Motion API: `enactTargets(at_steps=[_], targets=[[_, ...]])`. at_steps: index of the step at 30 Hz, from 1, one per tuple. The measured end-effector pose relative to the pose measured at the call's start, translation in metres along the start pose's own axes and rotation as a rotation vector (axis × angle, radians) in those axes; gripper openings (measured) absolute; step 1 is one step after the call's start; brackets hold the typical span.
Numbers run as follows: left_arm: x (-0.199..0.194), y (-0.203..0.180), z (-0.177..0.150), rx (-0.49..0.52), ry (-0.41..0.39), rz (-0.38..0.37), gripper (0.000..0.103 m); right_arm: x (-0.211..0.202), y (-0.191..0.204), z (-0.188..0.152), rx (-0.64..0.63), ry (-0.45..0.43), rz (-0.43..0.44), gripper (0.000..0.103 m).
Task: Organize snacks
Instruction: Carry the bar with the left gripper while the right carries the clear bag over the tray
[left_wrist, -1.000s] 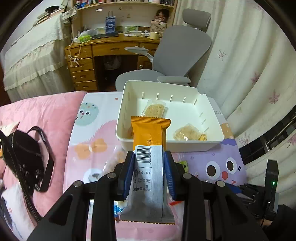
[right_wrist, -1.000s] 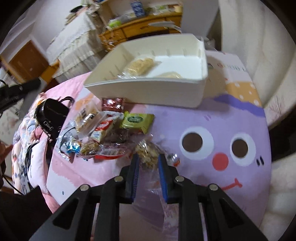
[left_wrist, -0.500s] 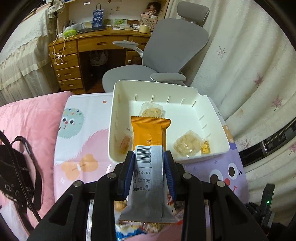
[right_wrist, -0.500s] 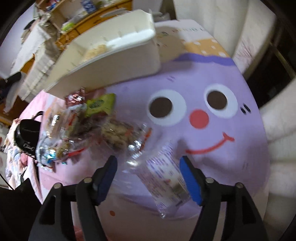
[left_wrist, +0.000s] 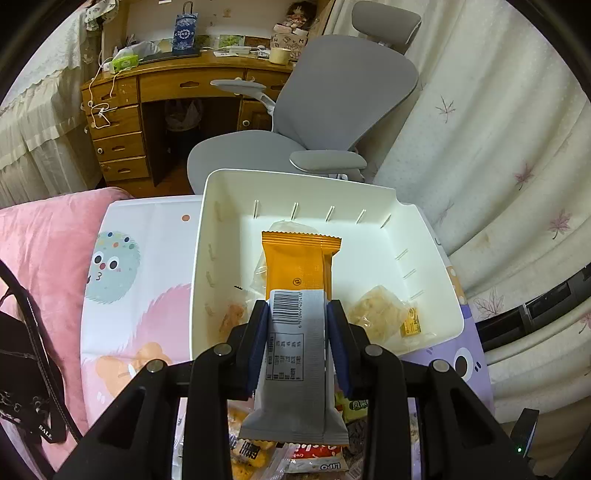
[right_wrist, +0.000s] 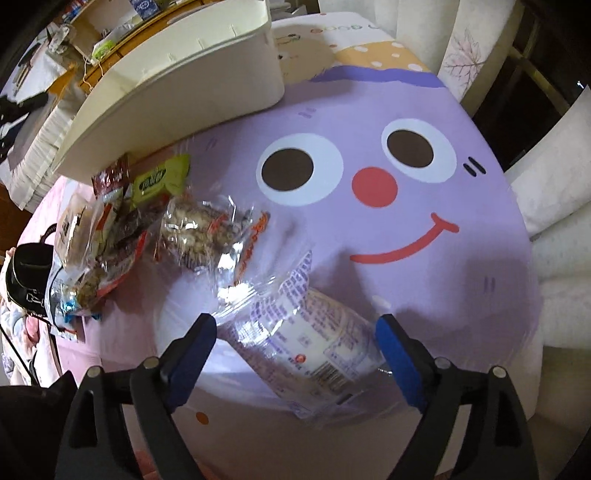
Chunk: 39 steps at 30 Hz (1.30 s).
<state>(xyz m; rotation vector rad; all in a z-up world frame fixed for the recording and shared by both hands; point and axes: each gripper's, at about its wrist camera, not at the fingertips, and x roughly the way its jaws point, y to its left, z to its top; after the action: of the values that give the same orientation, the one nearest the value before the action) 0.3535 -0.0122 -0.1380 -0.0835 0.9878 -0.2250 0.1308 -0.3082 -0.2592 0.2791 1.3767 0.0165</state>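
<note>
My left gripper (left_wrist: 297, 314) is shut on an orange-and-grey snack bar (left_wrist: 300, 295) and holds it over the near edge of the white bin (left_wrist: 199, 258). The bin holds clear-wrapped snacks, one at its right (left_wrist: 380, 314). My right gripper (right_wrist: 295, 328) is open wide. A clear packet with purple print (right_wrist: 314, 339) lies on the cartoon mat between its fingers, and a clear packet of puffed snacks (right_wrist: 207, 229) lies just beyond. Whether the fingers touch the packet I cannot tell. The white bin (right_wrist: 177, 85) is at upper left in the right wrist view.
A pile of loose snacks (right_wrist: 103, 229) lies on the mat left of the right gripper, with a green packet (right_wrist: 159, 181) near the bin. A black camera bag (left_wrist: 22, 369) sits on the pink blanket. A grey chair (left_wrist: 332, 110) and wooden desk (left_wrist: 166, 88) stand behind the bin.
My left gripper carried the bar forward over the bin's edge. My right gripper opened, let go of the clear packet and swung right; the packet now lies on the mat.
</note>
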Motion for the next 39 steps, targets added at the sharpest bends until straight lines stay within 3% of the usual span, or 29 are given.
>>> enactTargets(at_steps=[4,11,12,14,23,33,39], targets=[[0.003,-0.002,0.0,-0.006,0.01,-0.005,0.03,0.004,0.004,0.001,-0.027,0.04,-0.015,0.094],[0.011,-0.004,0.003,-0.003,0.021,-0.015,0.03,0.007,0.014,-0.002,-0.089,0.091,-0.055,0.091],[0.012,-0.004,0.003,-0.004,0.023,-0.015,0.03,0.008,0.016,-0.002,-0.091,0.1,-0.05,0.09],[0.014,-0.004,0.004,-0.006,0.024,-0.017,0.03,0.012,0.019,-0.002,-0.084,0.124,-0.012,0.072],[0.023,-0.005,0.004,-0.008,0.04,-0.027,0.031,0.01,0.029,-0.01,-0.085,0.141,-0.023,0.049],[0.027,-0.003,0.005,-0.012,0.049,-0.037,0.031,-0.006,0.025,0.002,-0.047,0.15,-0.027,0.046],[0.029,0.0,0.005,-0.013,0.051,-0.038,0.031,-0.037,0.025,0.029,-0.027,0.091,-0.015,0.046]])
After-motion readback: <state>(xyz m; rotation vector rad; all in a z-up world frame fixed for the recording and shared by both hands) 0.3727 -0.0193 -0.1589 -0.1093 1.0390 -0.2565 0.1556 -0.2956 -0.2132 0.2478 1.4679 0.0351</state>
